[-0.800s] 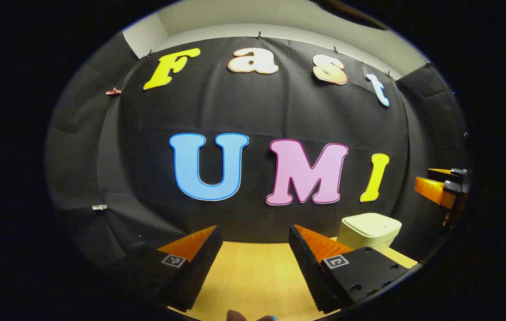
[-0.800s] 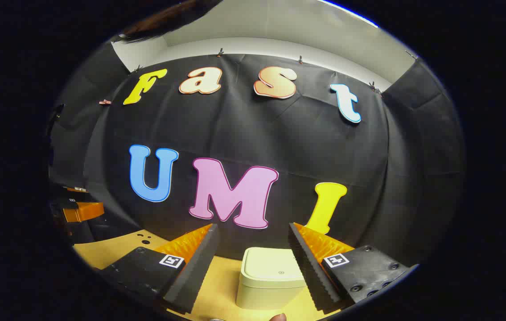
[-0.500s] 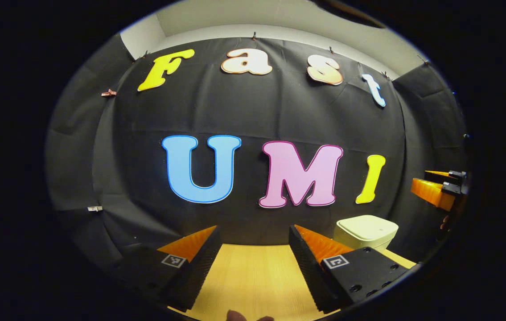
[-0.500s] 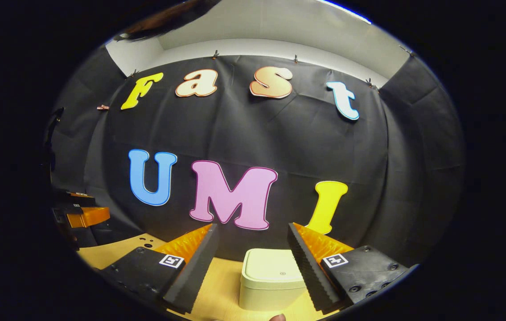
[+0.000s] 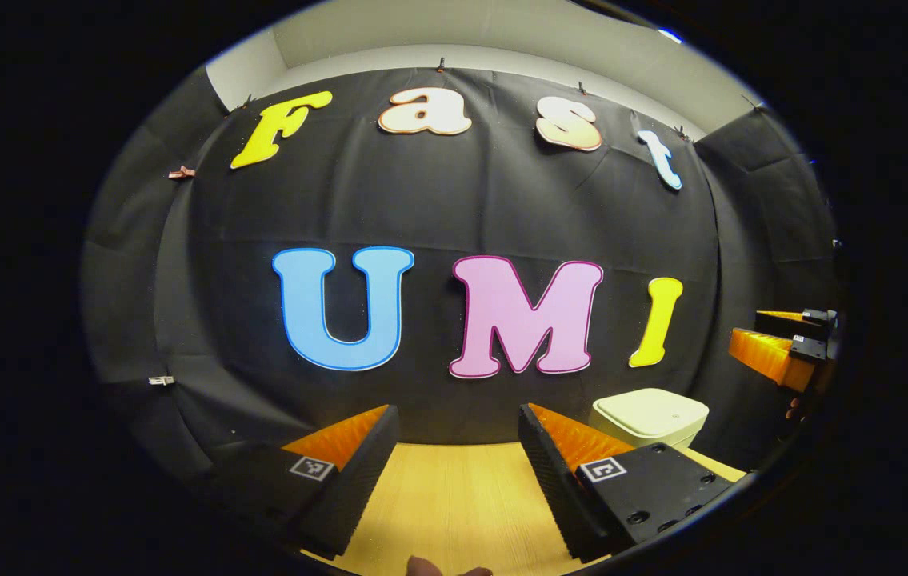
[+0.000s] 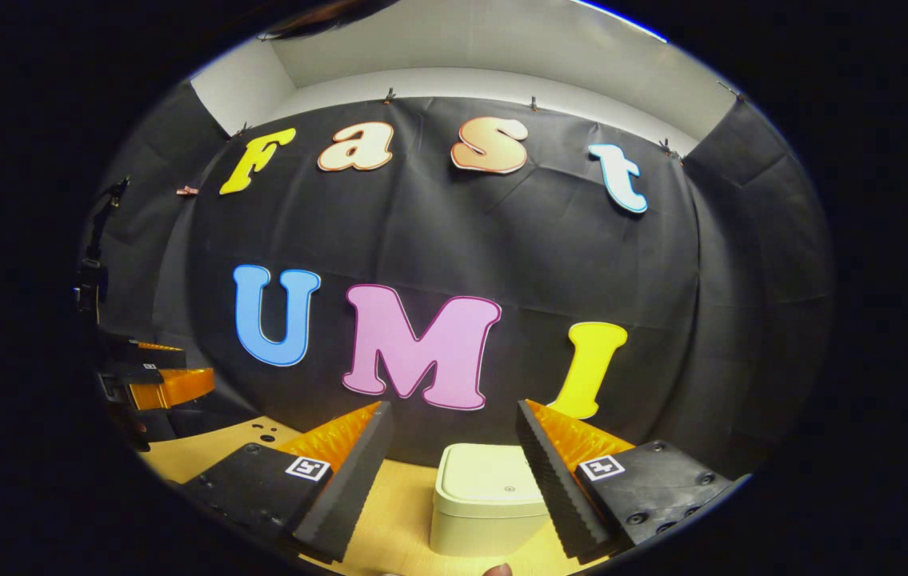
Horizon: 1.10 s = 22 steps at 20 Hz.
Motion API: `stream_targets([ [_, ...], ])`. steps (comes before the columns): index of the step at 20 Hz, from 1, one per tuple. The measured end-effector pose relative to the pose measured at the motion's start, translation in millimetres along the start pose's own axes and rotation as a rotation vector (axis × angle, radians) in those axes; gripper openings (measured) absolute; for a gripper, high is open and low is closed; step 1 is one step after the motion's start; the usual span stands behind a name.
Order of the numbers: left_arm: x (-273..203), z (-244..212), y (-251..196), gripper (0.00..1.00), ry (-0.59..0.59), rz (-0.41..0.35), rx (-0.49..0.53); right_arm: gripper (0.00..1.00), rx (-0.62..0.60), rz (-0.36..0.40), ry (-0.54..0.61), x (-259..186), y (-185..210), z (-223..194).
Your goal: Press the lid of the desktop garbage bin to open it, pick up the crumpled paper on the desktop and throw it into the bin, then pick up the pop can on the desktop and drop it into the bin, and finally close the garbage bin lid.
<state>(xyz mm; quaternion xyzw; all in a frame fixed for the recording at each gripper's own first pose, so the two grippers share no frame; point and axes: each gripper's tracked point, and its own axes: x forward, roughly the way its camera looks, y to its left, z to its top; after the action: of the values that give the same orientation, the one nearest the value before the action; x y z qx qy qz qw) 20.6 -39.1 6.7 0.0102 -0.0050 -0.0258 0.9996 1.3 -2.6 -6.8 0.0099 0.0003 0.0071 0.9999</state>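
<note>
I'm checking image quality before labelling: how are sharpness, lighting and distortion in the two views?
Left gripper view: sharp, evenly lit, strong fisheye bowing of the booth wall; the bin sits squeezed near the right edge. Right gripper view: equally sharp, the bin clear between the open right tool fingers, no glare on its lid; the table dims toward the edges.

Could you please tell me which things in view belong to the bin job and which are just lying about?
Job:
- pale square plastic garbage bin, lid shut
- right tongs, open
- left tongs, open

Lying about:
- light wooden desktop
- black cloth wall
</note>
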Motion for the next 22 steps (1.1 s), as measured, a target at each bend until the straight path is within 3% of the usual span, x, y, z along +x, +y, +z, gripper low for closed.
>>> stream_targets([
  [13, 3, -5, 12, 0.96, 0.017, 0.013, -0.012, 0.95, 0.027, 0.023, 0.034, 3, 5, -7],
  [17, 7, -4, 13, 0.96, 0.011, 0.012, -0.014, 0.17, 0.052, 0.01, 0.043, 7, -5, -8],
  [18, 6, -4, 12, 0.96, 0.012, 0.01, -0.014, 0.14, 0.032, -0.027, 0.039, 8, -14, -8],
  [20, 7, -4, 11, 0.95, 0.008, 0.007, -0.013, 0.17, 0.003, -0.098, 0.037, 12, -30, -9],
  [21, 7, -4, 9, 0.96, 0.008, 0.004, -0.012, 0.17, 0.02, -0.091, 0.074, 14, -31, -18],
  [22, 8, -4, 8, 0.96, 0.007, 0.002, -0.01, 0.19, 0.036, -0.025, 0.134, 15, -20, -28],
])
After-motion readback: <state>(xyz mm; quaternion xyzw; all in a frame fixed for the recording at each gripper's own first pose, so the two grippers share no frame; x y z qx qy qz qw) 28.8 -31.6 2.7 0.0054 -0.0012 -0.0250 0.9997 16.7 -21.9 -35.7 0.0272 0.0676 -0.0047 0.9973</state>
